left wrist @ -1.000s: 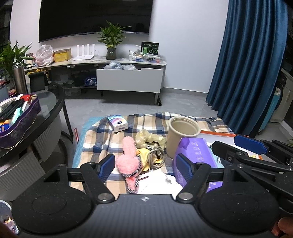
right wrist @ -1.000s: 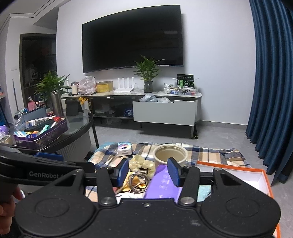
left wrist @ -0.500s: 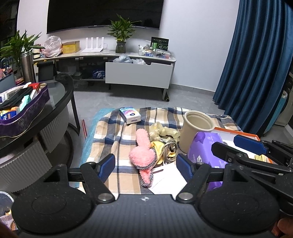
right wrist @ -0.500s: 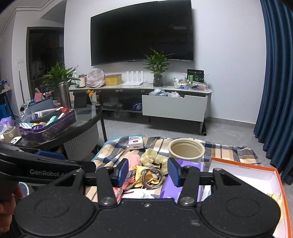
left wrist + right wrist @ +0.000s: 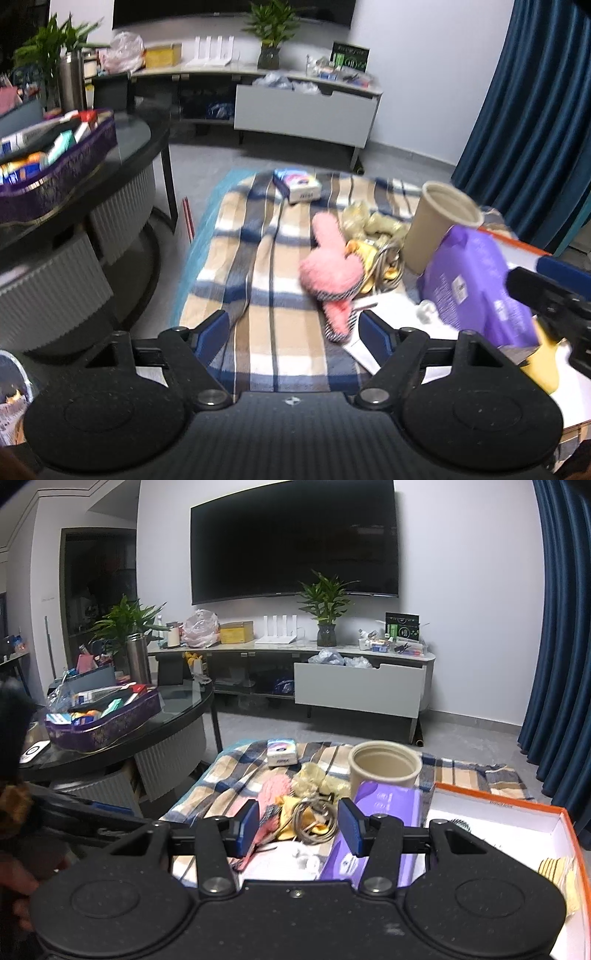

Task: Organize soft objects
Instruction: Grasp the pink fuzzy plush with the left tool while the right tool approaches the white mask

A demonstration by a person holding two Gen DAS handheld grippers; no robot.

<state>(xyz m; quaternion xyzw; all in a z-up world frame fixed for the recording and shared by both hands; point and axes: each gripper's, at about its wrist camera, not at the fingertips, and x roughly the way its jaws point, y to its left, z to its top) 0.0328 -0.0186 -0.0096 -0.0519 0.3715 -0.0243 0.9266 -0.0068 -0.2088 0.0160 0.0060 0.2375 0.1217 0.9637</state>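
A plaid blanket (image 5: 258, 266) covers the low worktop, and the clutter to be sorted sits on its right half. An orange-rimmed box (image 5: 517, 805) with a white interior lies at the far right edge, beside a purple packet (image 5: 472, 280) and a beige cup (image 5: 443, 221).

The pink plush toy (image 5: 332, 273) lies just left of that group, its long axis running away from the cameras, the striped narrow end nearest and the rounded pink end farther off. A tangle of yellow cloth and cord (image 5: 306, 816) touches its right side.

The left gripper (image 5: 291, 332) hangs released, jaws wide apart, and the toy's near end sits ahead and slightly right of its centreline, close to the right finger. The right gripper (image 5: 299, 827) is also spread and empty; from it the toy lies ahead-left, partly hidden by its left finger.

The left looks better placed: a small shift right and forward would probably bring its jaws across the toy's narrow width.
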